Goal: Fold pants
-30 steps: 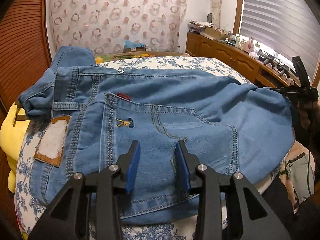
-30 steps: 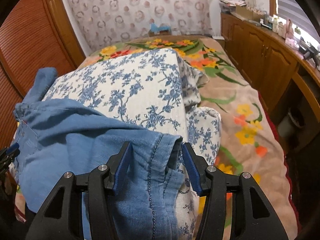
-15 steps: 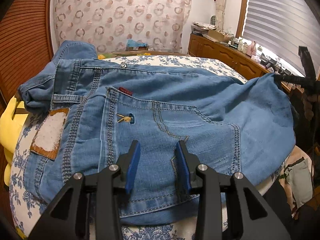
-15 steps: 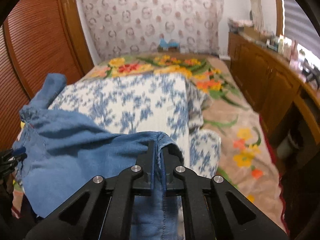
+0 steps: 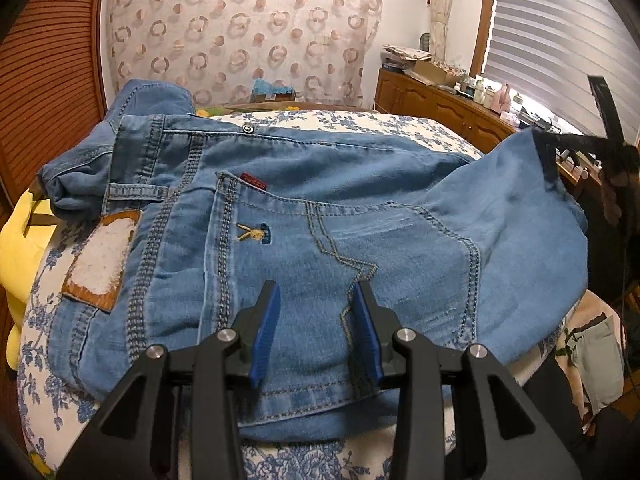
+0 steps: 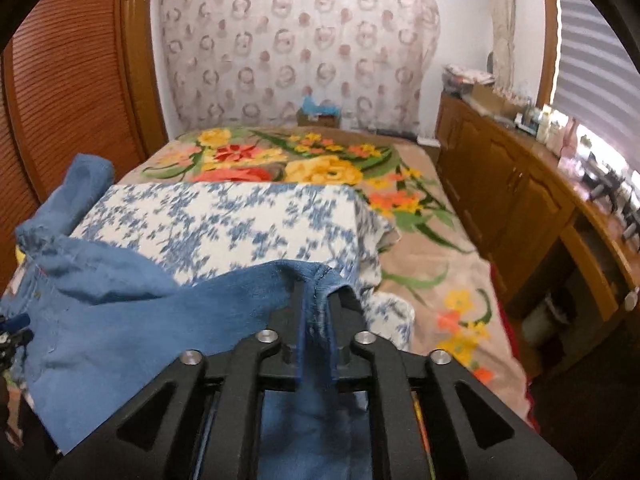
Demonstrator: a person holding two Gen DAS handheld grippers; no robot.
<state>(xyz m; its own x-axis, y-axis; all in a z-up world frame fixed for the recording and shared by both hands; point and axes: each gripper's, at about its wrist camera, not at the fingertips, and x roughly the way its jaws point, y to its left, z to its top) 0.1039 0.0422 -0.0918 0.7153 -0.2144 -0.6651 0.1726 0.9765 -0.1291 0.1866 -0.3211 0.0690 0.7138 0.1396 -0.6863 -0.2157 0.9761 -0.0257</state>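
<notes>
The right gripper [image 6: 317, 312] is pinched tight on a hemmed edge of the jeans [image 6: 120, 320]; its pads are buried in the denim, and the cloth trails down between the black arms and out of frame. From the clamp the fabric lifts and stretches away to its left, and the far end of it is cut off at the picture's edge. Just ahead of this gripper lies the blue-flowered cover [image 6: 224, 224], and beyond that a bright floral blanket [image 6: 320, 164], soft with blur. To its right a wooden cabinet [image 6: 500, 200] runs along the wall; the clutter on top is too small to make out.

The left gripper [image 5: 316, 320] stands with its blue fingers [image 5: 266, 332] spread wide over the jeans' back pocket [image 5: 340, 256], holding nothing. Whether the tips touch the denim I cannot tell. The jeans [image 5: 280, 200] are spread seat-up ahead of it on the same blue-flowered cover [image 5: 360, 124], with a worn waistband patch [image 5: 100, 260] off to its left. Farther left something yellow [image 5: 20, 248] shows from underneath, mostly hidden. Far to its right the cloth rises to the other tool [image 5: 584, 148], dark against the bright window and hard to read.
</notes>
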